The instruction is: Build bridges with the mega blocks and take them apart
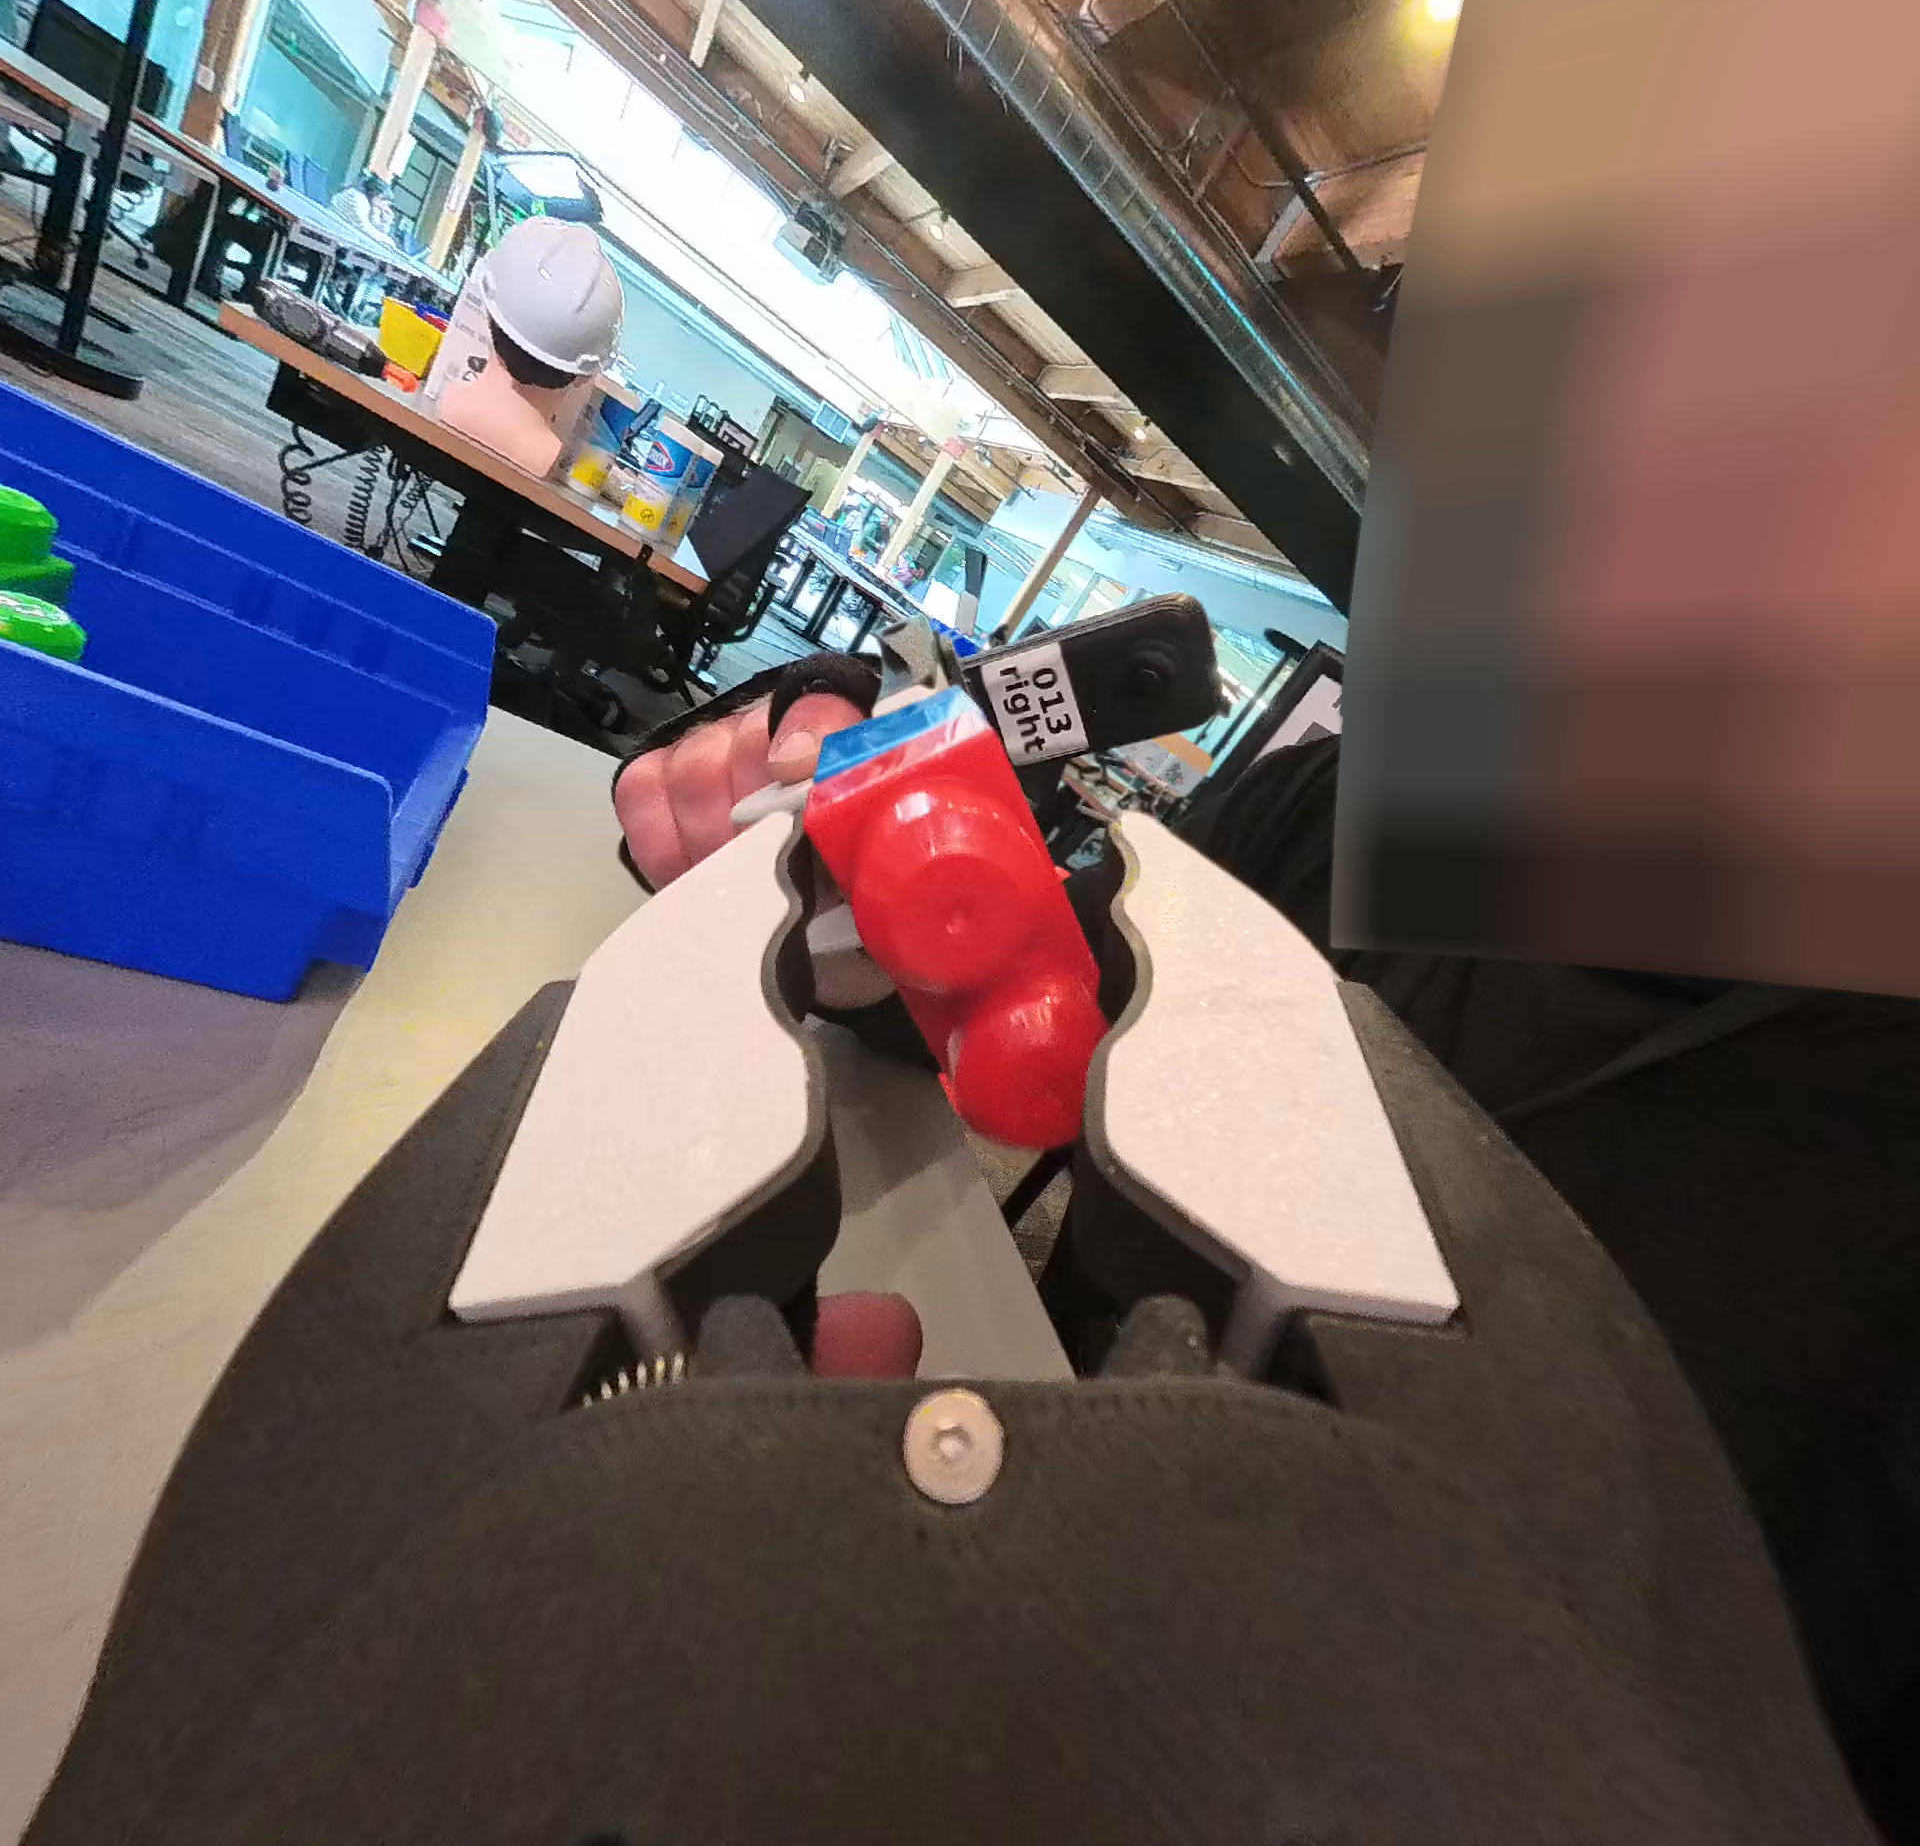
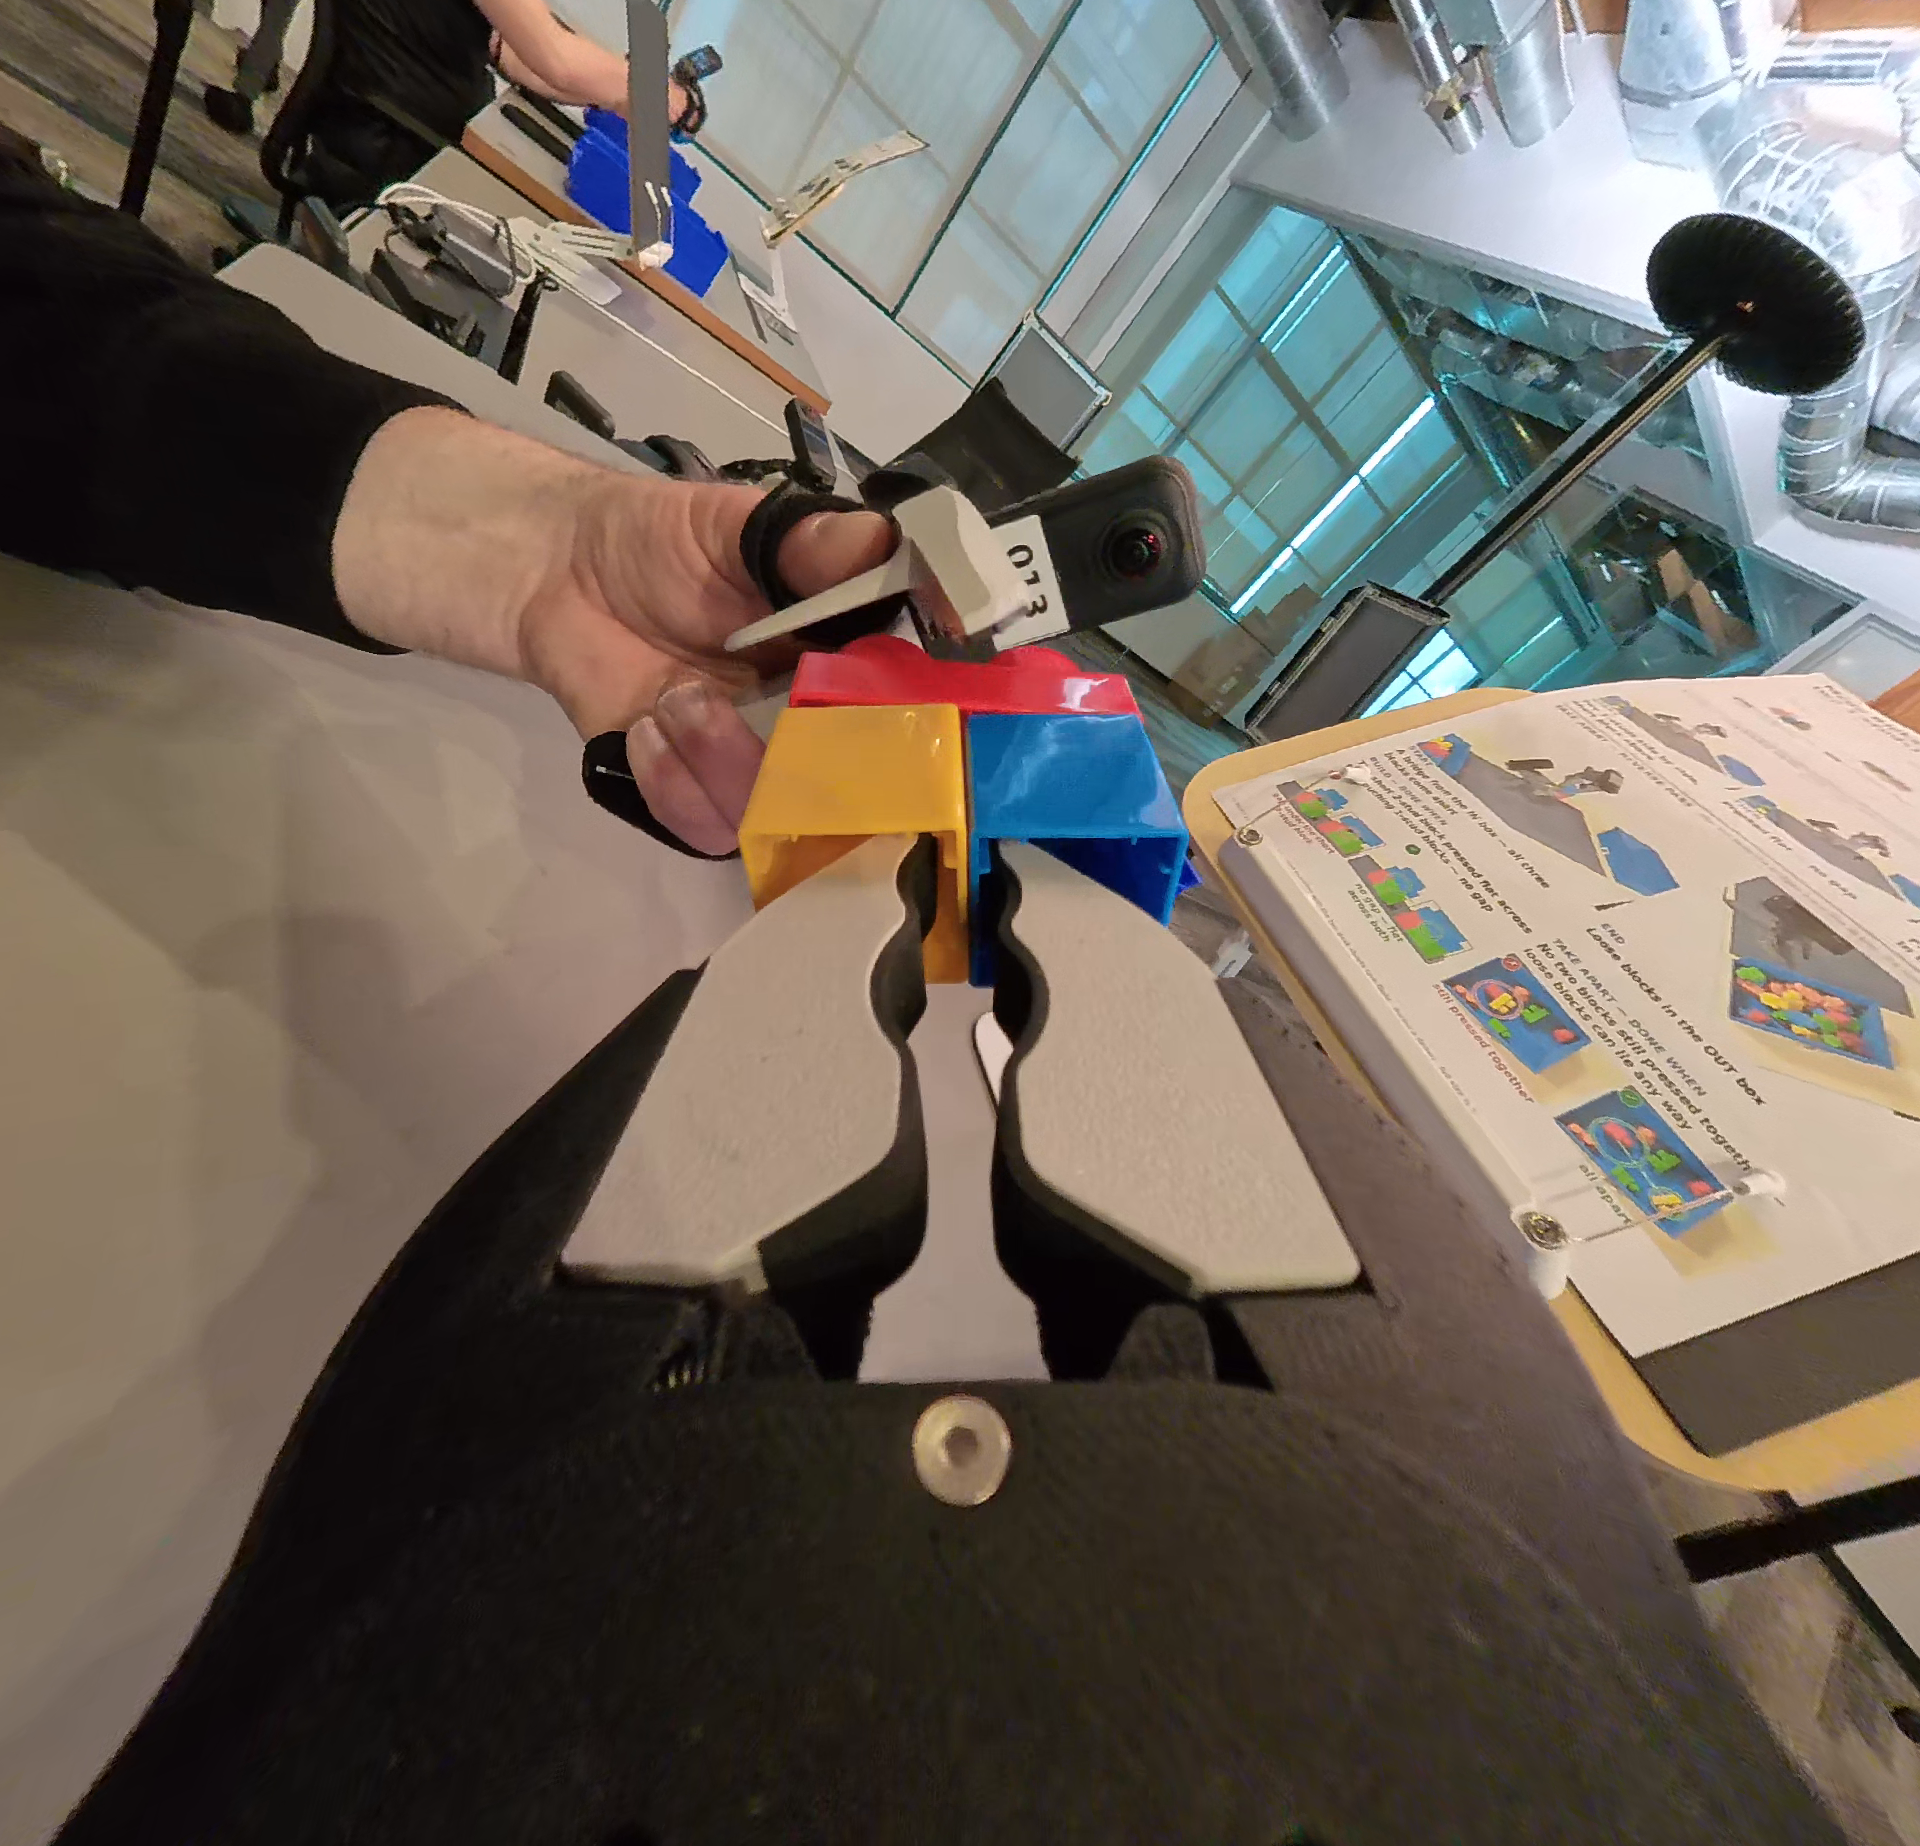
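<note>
The bench (image 2: 260, 861) is lying under both grippers, with a blue bin (image 1: 208, 757) standing at its far left and an instruction board (image 2: 1558, 965) resting at its right edge. The bridge is being held up in the air above the bench, not standing on it: 1 red block (image 2: 966, 690) is sitting pressed across 1 yellow block (image 2: 852, 778) and 1 blue block (image 2: 1070, 788), which are touching side by side.

The right gripper (image 2: 956, 892) is clamping its fingers (image 2: 810, 965) on the 2 adjoining inner walls, 1 finger reaching into each hollow underside. The left gripper (image 1: 945, 923) is standing with its fingers (image 1: 665, 1017) apart around the red block's 2 studs; the right-hand finger looks to be touching the nearer stud, while a clear gap shows on the other side, so nothing is being squeezed there.

The risk, as I judge it, is sitting in the thin wall grip: if the left fingers are closing on rounded studs and pulling crookedly, the red block may be slipping out, or the yellow and blue pair may be twisting apart and dropping to the bench.
</note>
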`<act>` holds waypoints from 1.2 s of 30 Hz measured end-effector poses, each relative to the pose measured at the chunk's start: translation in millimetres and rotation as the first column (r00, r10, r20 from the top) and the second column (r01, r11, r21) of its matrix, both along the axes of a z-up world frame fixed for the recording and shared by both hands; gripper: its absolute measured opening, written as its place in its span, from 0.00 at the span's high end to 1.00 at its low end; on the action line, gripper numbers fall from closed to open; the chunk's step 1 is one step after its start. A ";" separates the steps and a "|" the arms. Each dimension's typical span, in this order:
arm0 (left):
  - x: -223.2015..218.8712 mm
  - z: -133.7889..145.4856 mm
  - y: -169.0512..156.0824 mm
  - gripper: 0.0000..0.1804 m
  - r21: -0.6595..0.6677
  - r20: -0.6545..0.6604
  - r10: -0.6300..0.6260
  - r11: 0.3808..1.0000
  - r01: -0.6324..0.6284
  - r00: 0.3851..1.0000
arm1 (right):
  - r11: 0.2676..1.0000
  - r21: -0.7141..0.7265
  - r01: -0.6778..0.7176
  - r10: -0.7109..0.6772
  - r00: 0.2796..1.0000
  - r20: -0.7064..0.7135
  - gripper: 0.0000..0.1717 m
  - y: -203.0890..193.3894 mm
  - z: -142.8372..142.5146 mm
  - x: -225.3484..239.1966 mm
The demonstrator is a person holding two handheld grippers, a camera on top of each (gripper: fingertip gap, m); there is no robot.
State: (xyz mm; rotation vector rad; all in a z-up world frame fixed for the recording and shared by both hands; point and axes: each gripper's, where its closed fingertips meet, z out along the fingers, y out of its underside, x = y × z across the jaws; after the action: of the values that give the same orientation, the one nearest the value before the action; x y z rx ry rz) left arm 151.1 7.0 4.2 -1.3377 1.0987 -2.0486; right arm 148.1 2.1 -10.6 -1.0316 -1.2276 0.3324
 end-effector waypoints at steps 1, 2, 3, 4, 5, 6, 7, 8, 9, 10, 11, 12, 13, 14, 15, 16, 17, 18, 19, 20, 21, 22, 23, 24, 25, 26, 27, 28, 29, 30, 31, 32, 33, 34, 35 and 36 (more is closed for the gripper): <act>-1.3 0.1 1.5 0.71 0.008 -0.003 0.008 1.000 -0.008 1.000 | 1.000 -0.001 0.006 -0.006 1.000 -0.007 0.95 0.9 0.9 1.3; -2.6 -0.1 2.5 0.72 0.017 -0.006 0.013 1.000 -0.013 1.000 | 1.000 0.000 0.009 -0.009 1.000 -0.011 0.95 1.4 1.5 2.3; -3.8 -0.9 2.2 0.72 0.029 -0.015 0.011 1.000 -0.010 1.000 | 1.000 0.004 0.016 -0.016 1.000 -0.013 0.95 2.1 2.2 3.4; -4.3 -2.2 1.2 0.73 0.042 -0.027 0.006 0.999 -0.005 1.000 | 1.000 0.008 0.023 -0.023 1.000 -0.017 0.95 2.9 3.1 4.7; -4.1 -3.8 0.3 0.74 0.053 -0.041 0.005 0.999 -0.003 0.999 | 1.000 0.007 0.027 -0.027 0.999 -0.019 0.95 3.5 3.5 5.6; -3.4 -5.5 -0.7 0.74 0.063 -0.055 0.005 0.998 -0.001 0.999 | 1.000 0.006 0.030 -0.030 0.999 -0.022 0.95 4.3 3.6 6.4; -2.6 -7.2 -1.5 0.75 0.071 -0.064 0.005 0.997 -0.001 0.998 | 0.999 0.007 0.033 -0.032 0.999 -0.026 0.95 4.8 3.9 6.8; -2.2 -7.3 -1.4 0.75 0.071 -0.062 0.008 0.997 -0.004 0.998 | 0.999 0.005 0.033 -0.033 0.999 -0.027 0.95 5.2 3.5 6.9; -1.9 -7.5 -0.9 0.75 0.071 -0.060 0.013 0.997 -0.009 0.998 | 0.999 0.003 0.036 -0.035 0.999 -0.026 0.95 5.7 3.0 7.1; -1.4 -8.1 -0.1 0.76 0.080 -0.060 0.024 0.997 -0.019 0.998 | 0.999 0.001 0.040 -0.040 0.999 -0.026 0.95 6.6 2.3 7.4; -1.0 -8.9 0.3 0.76 0.094 -0.062 0.035 0.995 -0.029 0.997 | 0.999 -0.005 0.040 -0.040 0.999 -0.030 0.95 7.4 2.0 7.8; -0.6 -9.5 0.2 0.76 0.107 -0.065 0.042 0.994 -0.035 0.997 | 0.999 -0.013 0.036 -0.036 0.999 -0.037 0.95 7.7 1.8 8.2; -0.4 -9.9 0.0 0.76 0.118 -0.069 0.048 0.992 -0.039 0.996 | 0.999 -0.016 0.033 -0.034 0.999 -0.041 0.95 7.8 1.8 8.5; -0.3 -9.7 -0.3 0.77 0.128 -0.065 0.053 0.991 -0.044 0.996 | 0.999 -0.015 0.034 -0.034 0.998 -0.044 0.95 7.8 2.2 8.7; -0.1 -8.8 -0.6 0.77 0.132 -0.057 0.056 0.990 -0.048 0.997 | 0.999 -0.017 0.034 -0.035 0.998 -0.052 0.95 7.7 3.3 8.7; 0.3 -7.9 -0.5 0.77 0.133 -0.049 0.062 0.990 -0.055 0.997 | 0.999 -0.022 0.035 -0.036 0.997 -0.062 0.95 7.9 4.3 9.0; 0.9 -7.3 -0.5 0.77 0.137 -0.044 0.068 0.989 -0.061 0.997 | 0.999 -0.026 0.035 -0.037 0.997 -0.070 0.95 8.3 5.0 9.4; 1.6 -7.1 -0.7 0.77 0.143 -0.037 0.073 0.987 -0.067 0.997 | 0.999 -0.029 0.033 -0.035 0.996 -0.077 0.95 8.4 5.4 10.0; 2.2 -7.3 -0.4 0.77 0.150 -0.035 0.080 0.986 -0.074 0.996 | 0.999 -0.034 0.032 -0.035 0.996 -0.082 0.95 8.9 5.4 10.5; 2.7 -7.7 -0.3 0.77 0.155 -0.035 0.086 0.985 -0.079 0.996 | 0.999 -0.033 0.033 -0.036 0.996 -0.083 0.95 9.1 5.1 10.9; 3.1 -7.5 -0.5 0.77 0.157 -0.030 0.087 0.984 -0.081 0.996 | 0.999 -0.031 0.034 -0.036 0.996 -0.082 0.95 9.0 5.1 11.1; 3.4 -7.0 -0.1 0.77 0.158 -0.023 0.092 0.984 -0.088 0.995 | 0.999 -0.033 0.036 -0.038 0.996 -0.085 0.95 9.3 5.4 11.4; 3.7 -6.6 0.5 0.77 0.159 -0.016 0.099 0.983 -0.095 0.995 | 0.999 -0.037 0.038 -0.041 0.995 -0.088 0.95 9.9 5.7 11.5; 4.0 -6.4 0.6 0.77 0.160 -0.011 0.103 0.982 -0.100 0.995 | 0.999 -0.036 0.039 -0.042 0.995 -0.088 0.95 10.3 5.7 11.6; 4.1 -5.9 0.5 0.77 0.166 -0.003 0.106 0.981 -0.104 0.994 | 0.999 -0.034 0.040 -0.043 0.995 -0.089 0.95 10.3 6.0 11.6; 4.2 -5.1 0.7 0.77 0.172 0.004 0.112 0.979 -0.111 0.994 | 0.999 -0.035 0.039 -0.042 0.995 -0.093 0.95 10.2 6.6 11.5; 4.8 -5.2 1.2 0.77 0.175 0.003 0.119 0.978 -0.118 0.993 | 0.998 -0.040 0.039 -0.043 0.995 -0.094 0.95 10.8 6.5 11.8; 5.1 -5.5 1.8 0.77 0.177 -0.001 0.123 0.977 -0.121 0.992 | 0.998 -0.041 0.040 -0.044 0.995 -0.091 0.95 11.2 6.2 12.1; 5.3 -5.3 1.8 0.77 0.175 -0.001 0.125 0.977 -0.123 0.992 | 0.998 -0.037 0.042 -0.045 0.995 -0.090 0.95 11.3 6.3 12.2; 5.4 -4.7 2.3 0.77 0.179 0.001 0.131 0.975 -0.129 0.991 | 0.998 -0.031 0.047 -0.049 0.995 -0.088 0.95 11.5 6.5 12.4; 5.5 -3.7 2.7 0.77 0.183 0.006 0.136 0.974 -0.135 0.991 | 0.998 -0.024 0.050 -0.052 0.995 -0.086 0.95 11.7 7.2 12.6; 5.6 -2.8 2.3 0.78 0.188 0.011 0.138 0.973 -0.137 0.990 | 0.999 -0.015 0.048 -0.050 0.995 -0.085 0.95 11.3 8.1 12.8; 5.8 -2.2 1.8 0.78 0.199 0.015 0.140 0.970 -0.140 0.990 | 0.999 -0.010 0.043 -0.044 0.996 -0.081 0.94 10.7 8.9 13.1; 6.0 -1.5 1.4 0.78 0.205 0.019 0.141 0.968 -0.142 0.990 | 0.999 -0.005 0.041 -0.041 0.996 -0.076 0.94 10.4 9.8 13.6; 6.2 -0.5 0.4 0.78 0.201 0.025 0.137 0.970 -0.139 0.990 | 0.999 0.003 0.041 -0.040 0.996 -0.076 0.94 9.8 11.2 14.3; 6.4 -0.1 -0.3 0.78 0.193 0.029 0.130 0.972 -0.133 0.991 | 0.999 0.012 0.042 -0.042 0.997 -0.069 0.94 9.1 12.1 14.7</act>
State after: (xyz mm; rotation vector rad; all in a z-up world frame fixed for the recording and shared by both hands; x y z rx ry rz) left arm 157.5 6.8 4.1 -1.2586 1.1396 -1.8035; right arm 162.8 11.2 1.5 -1.0253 -1.1433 0.3244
